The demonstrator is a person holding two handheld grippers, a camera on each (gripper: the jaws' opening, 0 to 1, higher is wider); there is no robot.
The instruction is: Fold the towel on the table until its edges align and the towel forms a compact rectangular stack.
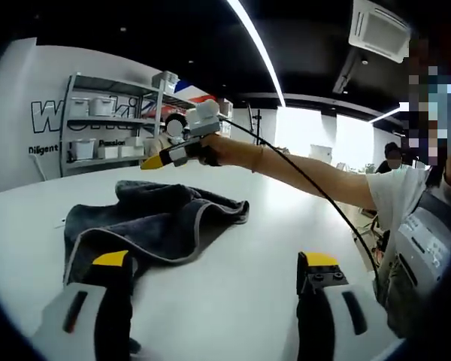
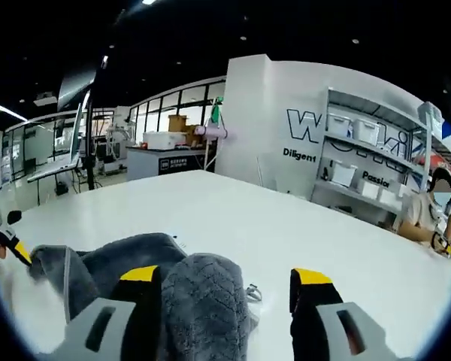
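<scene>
Currently the towel (image 1: 154, 222) lies bunched on the white table (image 1: 248, 256), dark grey with a pale edge binding. In the left gripper view its long axis runs across the frame, from the lower left near the left finger toward a folded corner at the right; the pale hem curves along its near edge. The left gripper (image 1: 214, 274) hovers just above the table with its fingers wide apart, the towel's near edge beside the left finger. The right gripper (image 1: 165, 156), seen from the left gripper view, is held in a hand above the far side of the towel; whether its fingers grip anything cannot be told there. In the right gripper view, the right gripper's (image 2: 229, 289) fingers stand apart, with a raised hump of towel (image 2: 203, 301) between them, against the left finger.
</scene>
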